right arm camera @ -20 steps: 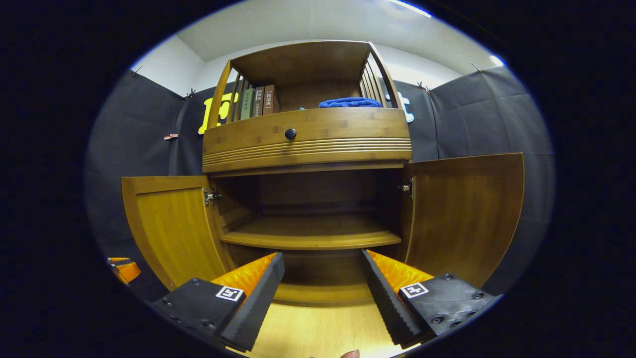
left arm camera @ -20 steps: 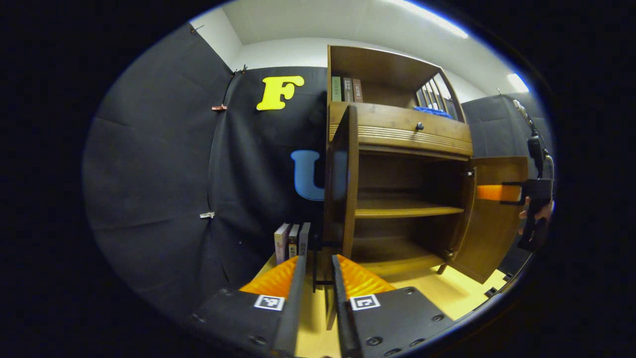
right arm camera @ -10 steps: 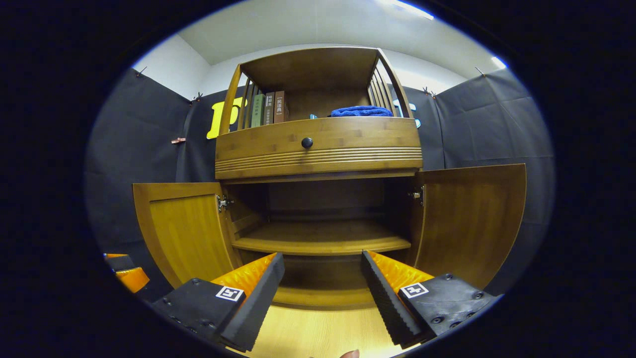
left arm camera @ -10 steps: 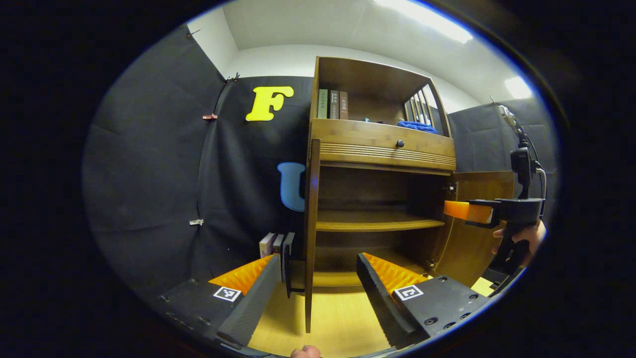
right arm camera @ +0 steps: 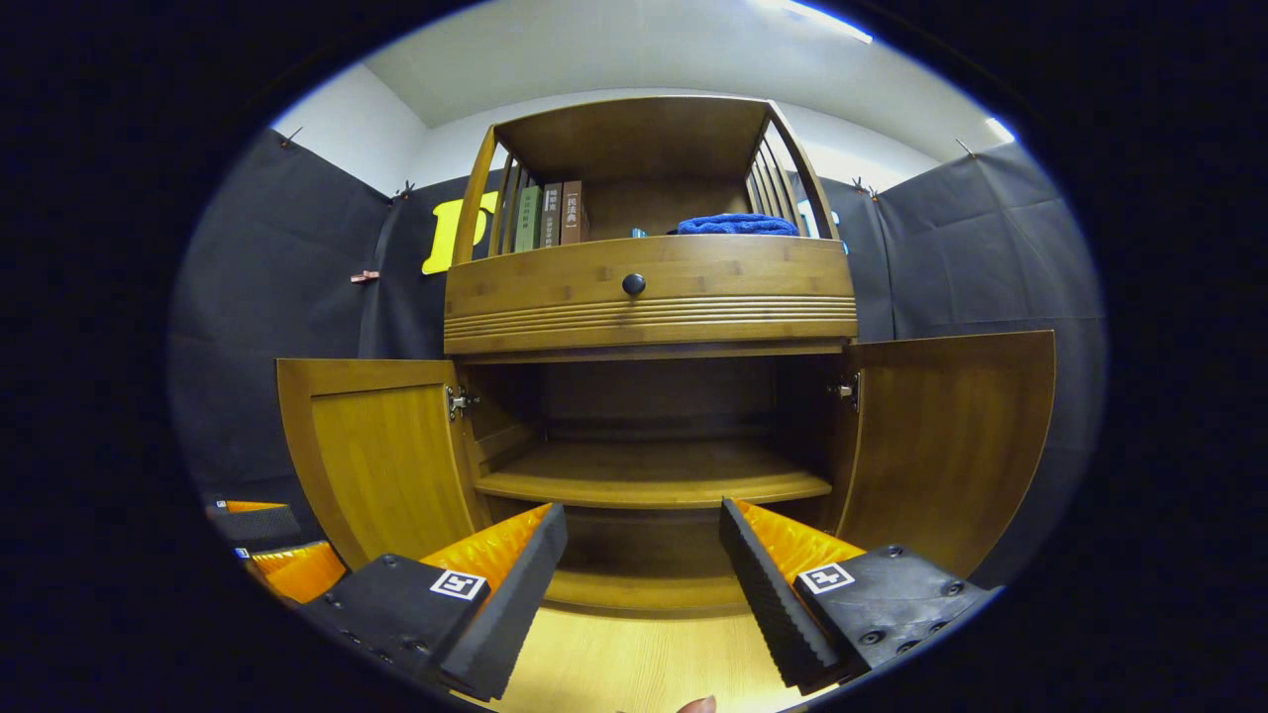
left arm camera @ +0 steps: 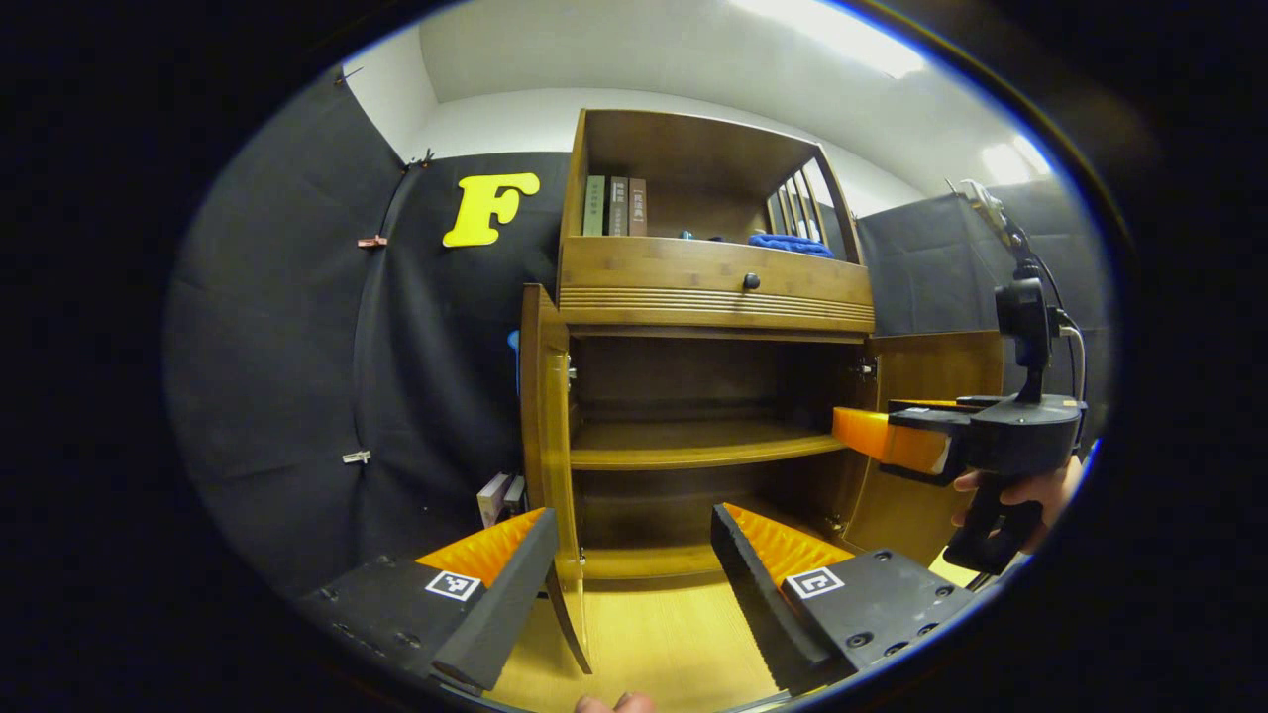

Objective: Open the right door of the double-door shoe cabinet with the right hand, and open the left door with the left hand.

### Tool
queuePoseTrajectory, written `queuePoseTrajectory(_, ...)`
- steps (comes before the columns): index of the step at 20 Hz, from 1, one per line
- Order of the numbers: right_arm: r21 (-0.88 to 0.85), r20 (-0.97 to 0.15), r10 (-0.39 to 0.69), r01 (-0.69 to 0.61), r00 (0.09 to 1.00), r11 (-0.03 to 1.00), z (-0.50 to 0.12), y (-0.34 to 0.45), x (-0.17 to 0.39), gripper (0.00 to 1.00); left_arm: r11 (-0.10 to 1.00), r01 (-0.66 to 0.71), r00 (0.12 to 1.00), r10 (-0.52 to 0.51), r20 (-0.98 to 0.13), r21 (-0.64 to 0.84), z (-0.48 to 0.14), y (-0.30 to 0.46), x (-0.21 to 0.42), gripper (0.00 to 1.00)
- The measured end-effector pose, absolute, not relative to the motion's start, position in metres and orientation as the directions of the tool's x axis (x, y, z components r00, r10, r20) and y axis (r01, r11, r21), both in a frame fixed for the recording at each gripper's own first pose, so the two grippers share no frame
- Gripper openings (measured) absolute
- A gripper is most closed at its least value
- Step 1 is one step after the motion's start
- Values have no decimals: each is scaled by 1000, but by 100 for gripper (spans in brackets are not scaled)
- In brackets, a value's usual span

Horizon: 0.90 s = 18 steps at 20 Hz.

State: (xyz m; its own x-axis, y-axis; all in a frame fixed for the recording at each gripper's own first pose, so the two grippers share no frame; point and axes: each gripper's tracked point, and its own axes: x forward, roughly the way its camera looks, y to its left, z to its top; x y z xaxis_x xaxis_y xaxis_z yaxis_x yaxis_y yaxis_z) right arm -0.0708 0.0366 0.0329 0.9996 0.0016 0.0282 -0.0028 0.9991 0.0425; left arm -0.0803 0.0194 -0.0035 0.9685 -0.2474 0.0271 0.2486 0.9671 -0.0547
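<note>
Both doors of the shoe cabinet (right arm camera: 649, 297) are being shown swung open here: the left door (right arm camera: 381, 460) and the right door (right arm camera: 946, 446) are standing wide, with the inner shelf (right arm camera: 654, 480) fully exposed. The left hand-held gripper (left arm camera: 634, 579) is being held with its fingers spread wide, nothing between them, just in front of the left door's edge (left arm camera: 547, 426). The right hand-held gripper (right arm camera: 644, 584) is likewise being kept wide and empty, facing the middle. So the job is probably being wrapped up; both grippers are best being eased straight back so no door gets clipped. Whether the left door is touching the books (left arm camera: 495, 495) behind it can't quite be made out.
</note>
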Motion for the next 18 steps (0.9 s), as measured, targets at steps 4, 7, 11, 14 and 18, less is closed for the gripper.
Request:
queuePoseTrajectory(4, 30, 22, 11, -12, 1000, 999, 30, 40, -71, 100, 962, 265, 964, -263, 29, -63, -1, 10, -77, 96)
queuePoseTrajectory(7, 30, 22, 13, -14, 1000, 999, 29, 45, -70, 98, 961, 269, 963, -268, 23, -62, -3, 8, -75, 96)
queuePoseTrajectory(11, 32, 26, 12, -13, 1000, 999, 30, 48, -70, 100, 959, 273, 962, -273, 11, -69, -8, 7, -73, 96)
queuePoseTrajectory(14, 27, 27, 10, -11, 1000, 1000, 31, 47, -69, 100, 961, 267, 964, -267, 12, -70, -7, 12, -72, 96)
queuePoseTrajectory(18, 25, 25, -13, 13, 1000, 1000, 30, 41, -64, 98, 964, 259, 966, -258, 14, -62, -7, 17, -70, 96)
